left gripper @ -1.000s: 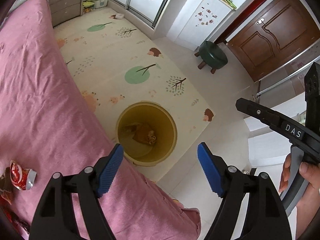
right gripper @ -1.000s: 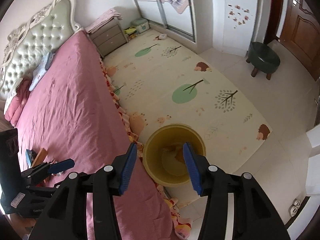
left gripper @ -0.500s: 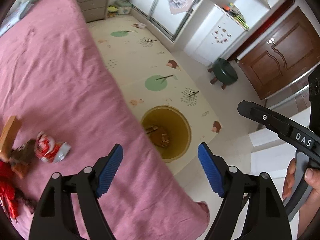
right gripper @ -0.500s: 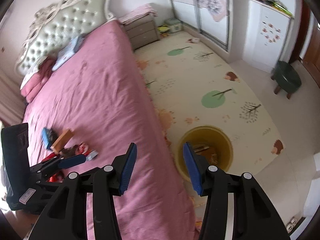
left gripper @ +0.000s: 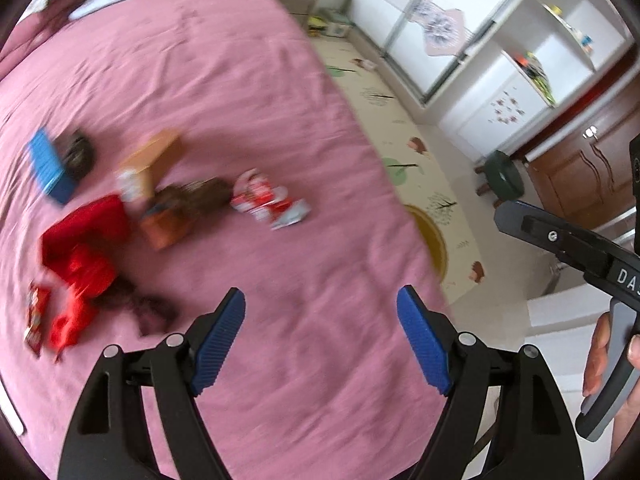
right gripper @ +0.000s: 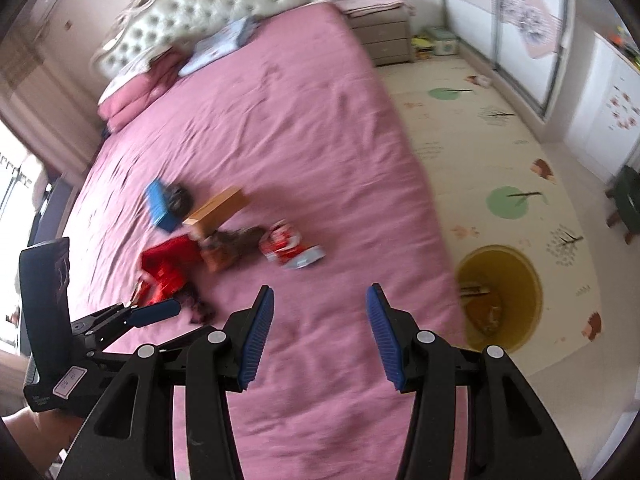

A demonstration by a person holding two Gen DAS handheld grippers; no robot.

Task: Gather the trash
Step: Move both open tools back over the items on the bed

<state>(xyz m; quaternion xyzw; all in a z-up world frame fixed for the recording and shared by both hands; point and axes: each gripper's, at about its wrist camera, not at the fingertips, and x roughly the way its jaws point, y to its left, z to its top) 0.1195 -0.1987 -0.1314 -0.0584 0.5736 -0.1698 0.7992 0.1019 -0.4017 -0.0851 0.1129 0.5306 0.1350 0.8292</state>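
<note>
2 grippers: left gripper (left gripper: 320, 340) and right gripper (right gripper: 318, 336), both up over the pink bed (left gripper: 248, 92).
1 bin: yellow bin (right gripper: 500, 296) on the floor mat (right gripper: 480, 128), right beside the bed edge. Some brown trash is inside it already.
Trash pile: about 7 bits in 1 loose bunch on the bed; the pictures are blurry, so the count is not sure.
1 red and white wrapper (left gripper: 270, 202): at the right end of the bunch, the bit nearest the bin.
1 brown box (right gripper: 218, 210): tilted, behind the wrapper.
1 blue box (right gripper: 160, 204): at the far left, touching 1 dark round thing (right gripper: 178, 197).
1 big red wrapper (left gripper: 86, 240): crumpled, at the left of the bunch.
1 small orange pack (left gripper: 164, 226): between the red wrapper and the red and white one.
Left gripper state: blue pads (left gripper: 218, 342) spread wide, nothing between them, touching nothing.
Right gripper state: pads (right gripper: 256, 336) also wide apart, holding nothing, touching nothing.
Trash and left gripper: the bunch lies ahead and to the left of its tips, not touching.
Trash and right gripper: the bunch lies ahead and a bit left; the bin is off to its right.
1 stool (left gripper: 502, 178): green, on the floor near the brown door (left gripper: 592, 168).
</note>
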